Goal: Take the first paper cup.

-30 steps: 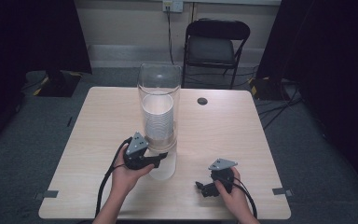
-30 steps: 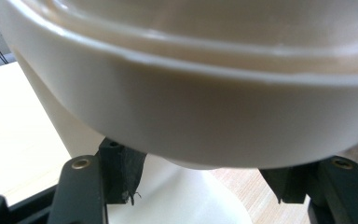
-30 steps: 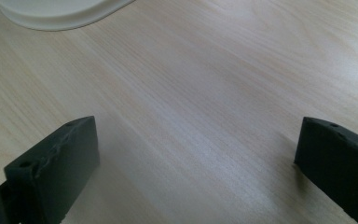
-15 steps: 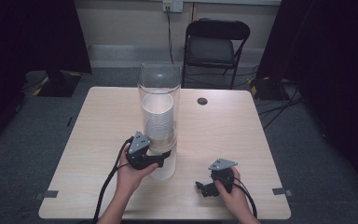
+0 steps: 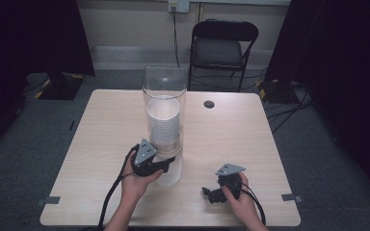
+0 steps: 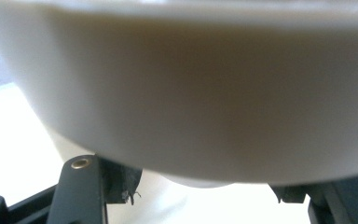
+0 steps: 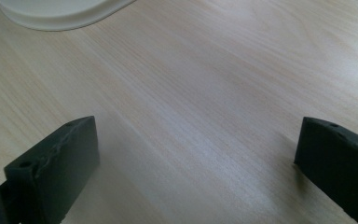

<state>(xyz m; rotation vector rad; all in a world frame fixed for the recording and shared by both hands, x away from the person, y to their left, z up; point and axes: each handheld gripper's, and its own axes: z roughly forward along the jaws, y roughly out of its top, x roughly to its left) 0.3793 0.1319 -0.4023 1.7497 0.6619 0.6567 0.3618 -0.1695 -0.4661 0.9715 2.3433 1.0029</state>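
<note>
The left gripper [image 5: 166,162] has crept in over the last second: it stood a little off the tube's [image 5: 165,91] foot, and now it presses right against the white base [image 5: 170,176] of the cup dispenser, near the table's [image 5: 101,130] front edge. In the left gripper view the white wall [image 6: 205,102] looms close, with a black jaw at each lower corner, so the jaws straddle the base; whether they have clenched on it I cannot tell. The cup stack [image 5: 164,122] sits upright inside the clear tube, unmoved. The right gripper [image 5: 211,192] has not shifted; it rests on the table to the right, well apart from the dispenser, jaws wide and holding nothing, bare wood [image 7: 205,93] between them. I judge the reach finished and the grasp at the base just beginning.
</note>
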